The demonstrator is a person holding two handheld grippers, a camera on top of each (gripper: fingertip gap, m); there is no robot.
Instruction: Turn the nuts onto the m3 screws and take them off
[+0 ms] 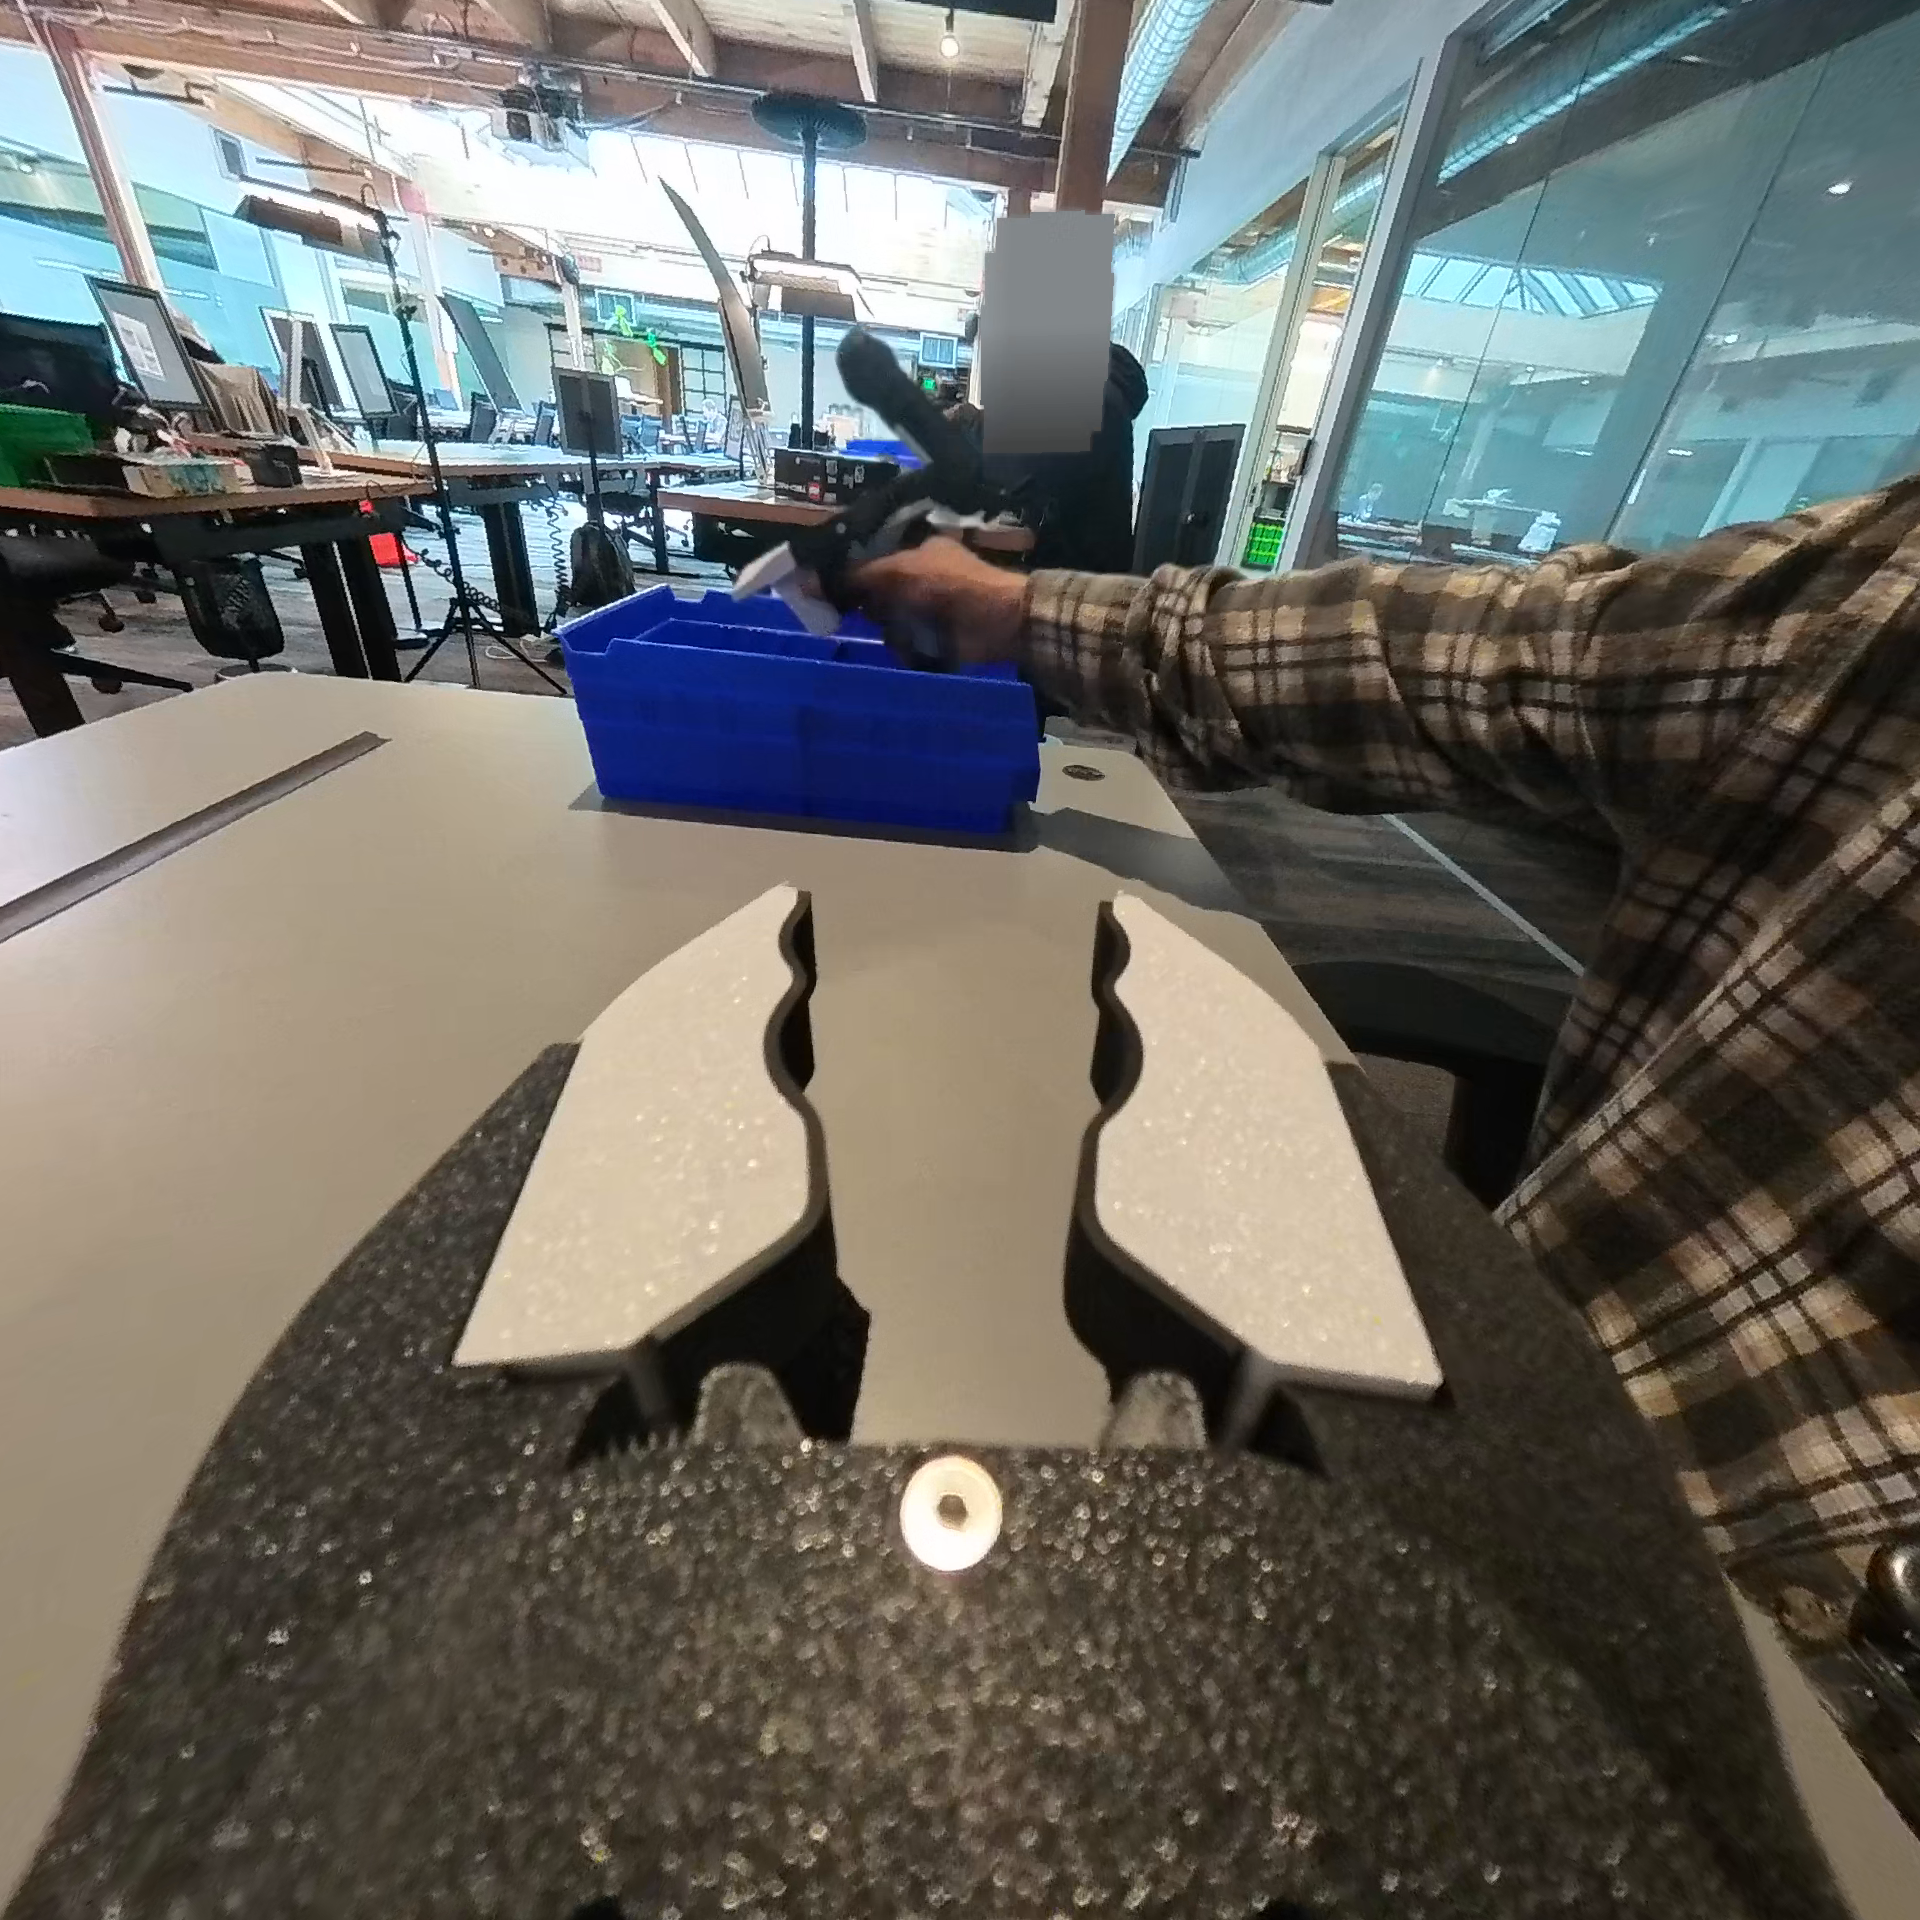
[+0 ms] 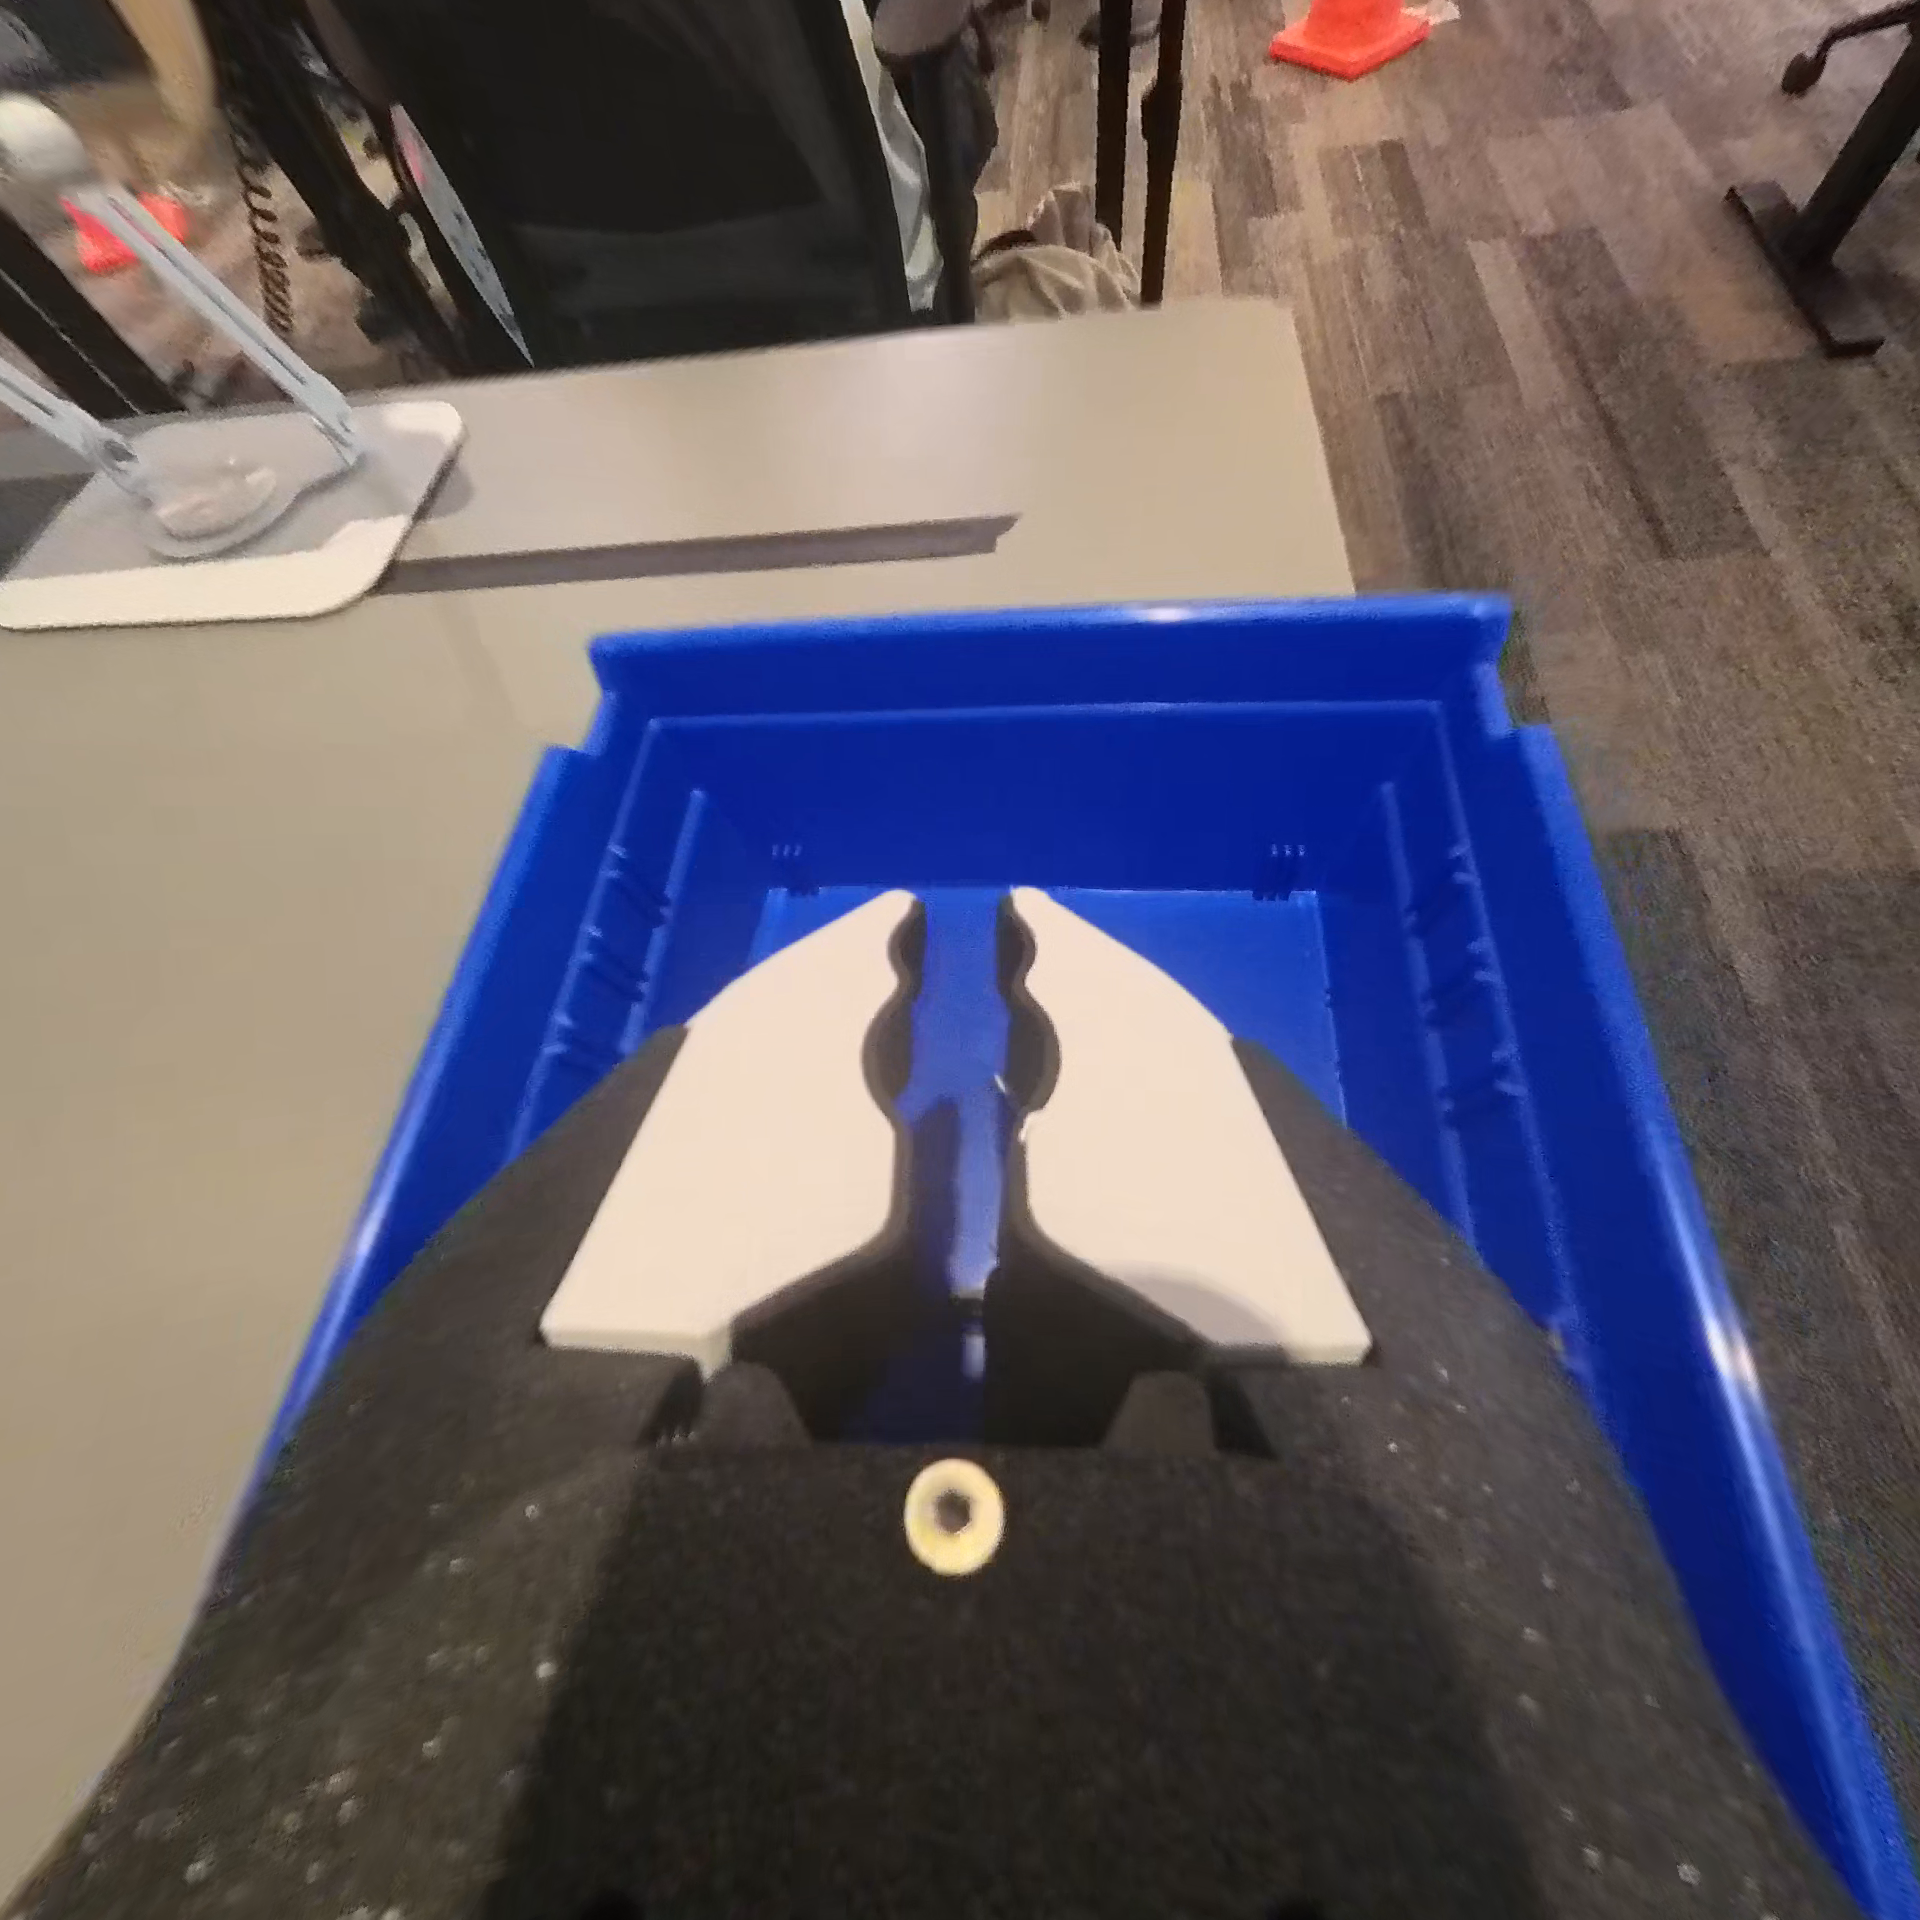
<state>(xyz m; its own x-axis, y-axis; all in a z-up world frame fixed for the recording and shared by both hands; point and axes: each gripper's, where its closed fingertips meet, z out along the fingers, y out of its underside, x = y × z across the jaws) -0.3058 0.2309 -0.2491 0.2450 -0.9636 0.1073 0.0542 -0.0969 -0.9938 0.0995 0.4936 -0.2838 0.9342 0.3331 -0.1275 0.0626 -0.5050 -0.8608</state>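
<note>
My left gripper is open and empty, low over the grey table, a short way before a blue bin. My right gripper, held by a hand in a plaid sleeve, reaches down into that bin. In the right wrist view the right gripper points into the blue bin. Its jaws stand a narrow gap apart, with the bin floor showing between them. A small bright glint sits on the right finger's inner edge; blur hides what it is. I see no nuts or screws clearly.
A dark strip runs across the table. A clear stand on a white base sits at the far left. The bin stands near the table's right edge, with carpet floor beyond. A person in dark clothes stands behind the bin. The left gripper's tips are roughly 50 cm from the right gripper's.
</note>
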